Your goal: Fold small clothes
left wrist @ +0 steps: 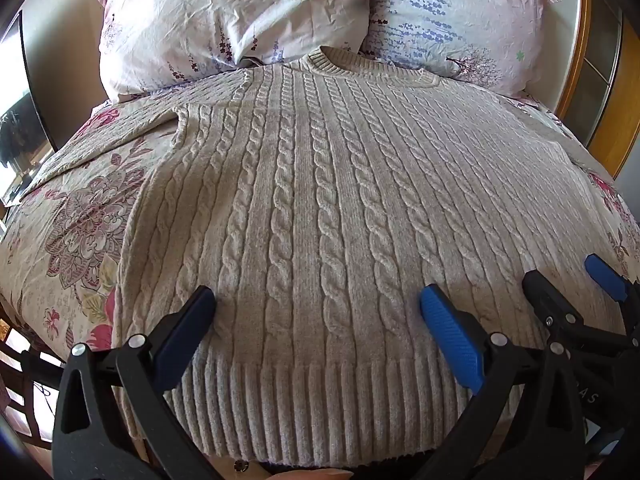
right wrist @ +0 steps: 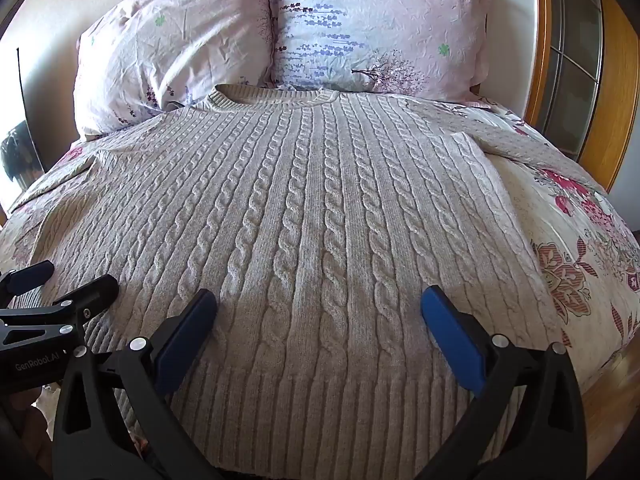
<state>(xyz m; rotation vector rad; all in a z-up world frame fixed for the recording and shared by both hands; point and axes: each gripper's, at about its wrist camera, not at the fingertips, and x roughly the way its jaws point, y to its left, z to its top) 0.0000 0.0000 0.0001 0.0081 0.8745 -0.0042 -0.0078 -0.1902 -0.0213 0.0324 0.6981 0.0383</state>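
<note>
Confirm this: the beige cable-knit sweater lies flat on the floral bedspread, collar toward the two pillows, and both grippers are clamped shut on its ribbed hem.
Not quite. Both wrist views show the left gripper and right gripper with jaws wide open, gripping nothing. The beige cable-knit sweater does lie flat on the floral bedspread, collar toward the two pillows.

You have a bed with a floral bedspread (left wrist: 76, 216) in pink and maroon blooms. At its head two crinkled pink pillows sit touching side by side: the left pillow (right wrist: 176, 52) and the right pillow (right wrist: 380, 28), printed with purple sprigs. A wooden frame (right wrist: 620, 92) with glass panes stands to your right.
</note>
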